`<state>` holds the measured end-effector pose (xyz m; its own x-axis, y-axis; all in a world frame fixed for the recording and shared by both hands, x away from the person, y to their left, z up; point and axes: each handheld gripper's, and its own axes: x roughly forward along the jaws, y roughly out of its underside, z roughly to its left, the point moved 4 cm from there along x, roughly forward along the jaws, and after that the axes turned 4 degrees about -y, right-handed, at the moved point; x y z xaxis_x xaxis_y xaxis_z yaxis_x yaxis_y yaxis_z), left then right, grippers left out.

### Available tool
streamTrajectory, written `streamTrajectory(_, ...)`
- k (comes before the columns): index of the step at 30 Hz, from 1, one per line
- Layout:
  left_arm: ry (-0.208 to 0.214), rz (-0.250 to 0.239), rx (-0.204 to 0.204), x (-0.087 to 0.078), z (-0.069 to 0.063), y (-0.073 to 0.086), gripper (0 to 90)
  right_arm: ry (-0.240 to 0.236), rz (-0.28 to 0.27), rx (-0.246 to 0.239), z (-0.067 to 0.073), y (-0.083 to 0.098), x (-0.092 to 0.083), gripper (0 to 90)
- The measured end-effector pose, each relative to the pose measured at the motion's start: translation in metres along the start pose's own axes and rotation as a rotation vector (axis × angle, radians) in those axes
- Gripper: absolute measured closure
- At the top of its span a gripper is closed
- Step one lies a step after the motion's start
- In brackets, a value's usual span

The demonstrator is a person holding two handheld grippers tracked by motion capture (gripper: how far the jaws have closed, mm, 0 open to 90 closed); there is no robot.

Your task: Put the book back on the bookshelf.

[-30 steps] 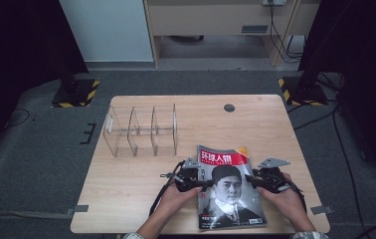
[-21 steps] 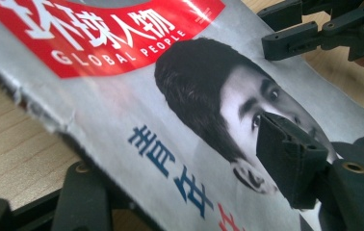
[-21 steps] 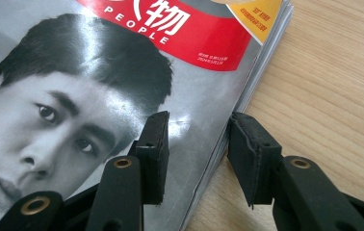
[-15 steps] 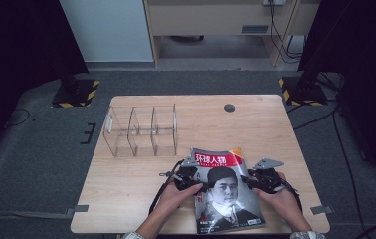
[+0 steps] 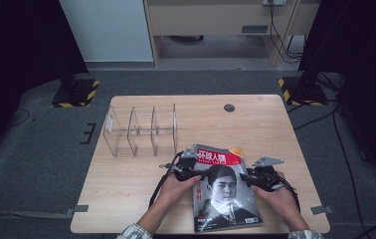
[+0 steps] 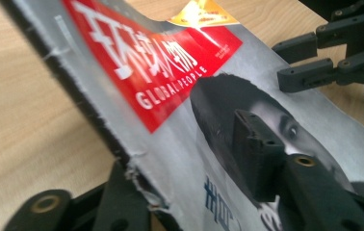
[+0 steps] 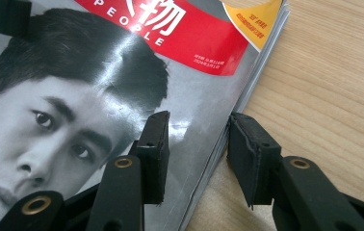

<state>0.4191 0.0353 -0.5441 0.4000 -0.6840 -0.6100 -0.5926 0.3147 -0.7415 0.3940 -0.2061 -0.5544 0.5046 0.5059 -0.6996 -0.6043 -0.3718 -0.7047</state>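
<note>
A single magazine [image 5: 223, 186] is seen lying on the near part of a light wooden table [image 5: 126, 184], between two hand-held grippers. Its cover is glossy, with a red banner across the top bearing white characters and the words "GLOBAL PEOPLE", a yellow patch at one top corner, and a black-and-white portrait below. Its spine edge is frayed and torn, as shown in the left gripper view, where that edge is raised off the wood.

The left gripper [image 5: 188, 172] is clamped on the magazine's spine side: one jaw is pressed onto the cover and the other sits beneath the lifted edge. The right gripper [image 5: 260, 178] is placed at the opposite, page-edge side; its jaws are parted and straddle that edge, one over the cover and one over the bare wood, with a gap left on both sides. Each gripper is held by one of the person's hands.

One clear plastic organiser [image 5: 141, 129] is seen farther back on the table, to the left, apart from the magazine. Three compartments can be counted in it, and nothing is seen inside them.

A small dark round hole [image 5: 229, 107] is set in the tabletop near the far edge.
</note>
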Motion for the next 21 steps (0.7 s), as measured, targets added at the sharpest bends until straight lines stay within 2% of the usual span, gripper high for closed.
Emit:
streamTrajectory(4,-0.002,0.014,0.005,0.003,0.002,-0.005,63.3,0.016,0.011,0.014,-0.003,-0.004,0.002,64.1)
streamTrajectory(7,0.002,0.017,-0.003,0.004,0.005,-0.007,59.2,0.018,0.013,0.021,-0.005,-0.006,0.004,65.0)
streamTrajectory(11,-0.016,0.025,0.006,0.008,0.011,-0.013,52.2,0.006,0.011,0.021,-0.007,-0.006,0.004,64.9)
streamTrajectory(14,-0.016,0.022,-0.013,0.01,0.015,-0.018,52.2,0.008,0.009,0.02,-0.007,-0.007,0.004,64.9)
streamTrajectory(18,-0.004,0.02,-0.029,0.012,0.019,-0.023,52.5,0.005,0.0,0.019,-0.008,-0.007,0.006,64.9)
streamTrajectory(21,0.006,0.034,-0.017,0.014,0.017,-0.027,51.9,0.001,-0.008,0.019,-0.009,-0.008,0.007,65.0)
